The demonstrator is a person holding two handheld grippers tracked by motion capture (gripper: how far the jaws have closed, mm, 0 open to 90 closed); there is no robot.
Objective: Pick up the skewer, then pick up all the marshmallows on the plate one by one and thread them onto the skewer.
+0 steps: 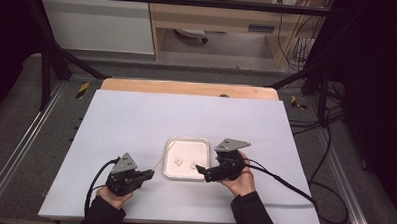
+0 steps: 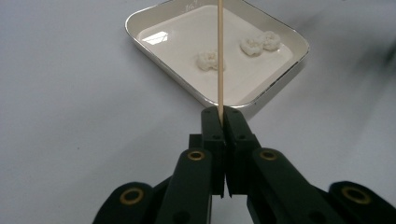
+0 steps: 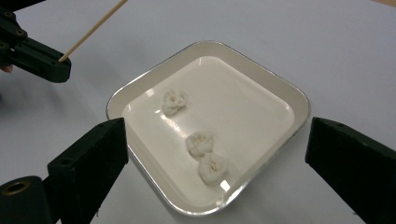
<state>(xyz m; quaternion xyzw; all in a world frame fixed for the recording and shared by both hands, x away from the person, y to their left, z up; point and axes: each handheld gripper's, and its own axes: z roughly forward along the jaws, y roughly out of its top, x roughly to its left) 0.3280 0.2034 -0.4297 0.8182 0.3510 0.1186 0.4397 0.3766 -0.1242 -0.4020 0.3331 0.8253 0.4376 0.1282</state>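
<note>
The left gripper point(image 2: 219, 116) is pinching a thin wooden skewer point(image 2: 219, 56) pointing over the tray point(image 3: 140, 91), where three white lumps point(image 3: 173, 101) are sitting. The right gripper point(image 3: 215, 154) is hovering near the tray, jaws spread wide and empty — the skewer could be slipping or snapping when pushed into a lump, or the lump skidding away.

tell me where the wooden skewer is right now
The wooden skewer is clamped in the left gripper, at the left of the high view, its free end slanting up over the left edge of the white tray.
</note>
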